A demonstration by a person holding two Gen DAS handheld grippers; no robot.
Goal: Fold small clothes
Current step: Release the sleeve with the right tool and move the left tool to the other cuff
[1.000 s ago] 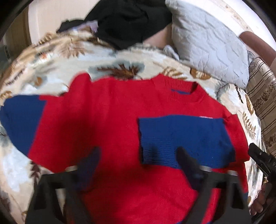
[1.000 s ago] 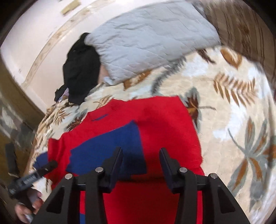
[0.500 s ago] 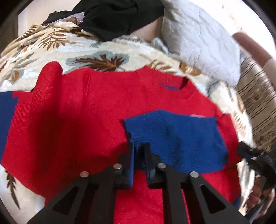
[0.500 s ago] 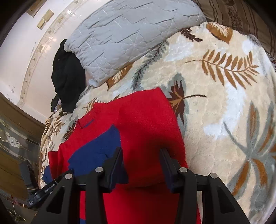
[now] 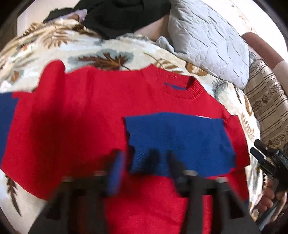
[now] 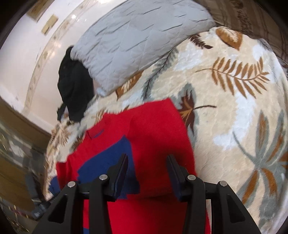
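The left gripper point(image 5: 144, 169) has its fingers point(image 5: 115, 172) apart, blurred low in its own view, over the cuff end of the blue sleeve point(image 5: 180, 142) that lies folded across the chest of the red sweater point(image 5: 90, 117). Half a second ago those fingers were pinched together at that cuff edge; they have just been opening, and now nothing is clamped between them, so the sleeve rests on the sweater by its own weight. I read that as a release: the right-hand sleeve fold looks placed.

The right gripper point(image 6: 147, 172) also has its fingers point(image 6: 122, 171) apart, much as a second ago, and they hold nothing; they hang over the sweater's side, with the folded sleeve at about 9 o'clock of them and red knit at 12. In the left wrist view this gripper shows at 3 o'clock, in the person's hand point(image 5: 270, 199).

The sweater lies flat, collar point(image 5: 181, 88) toward 12 o'clock, on the leaf-print blanket point(image 6: 234, 108) of the bed. Its other sleeve, with a blue end point(image 5: 5, 122), is spread out at 9 o'clock, unfolded. Beyond the collar, a grey quilted pillow point(image 5: 207, 39) sits at 1 o'clock and a heap of black clothing point(image 5: 126, 16) at 12.

Judging by this, one sleeve is done; the opposite sleeve probably comes next, then the body fold.
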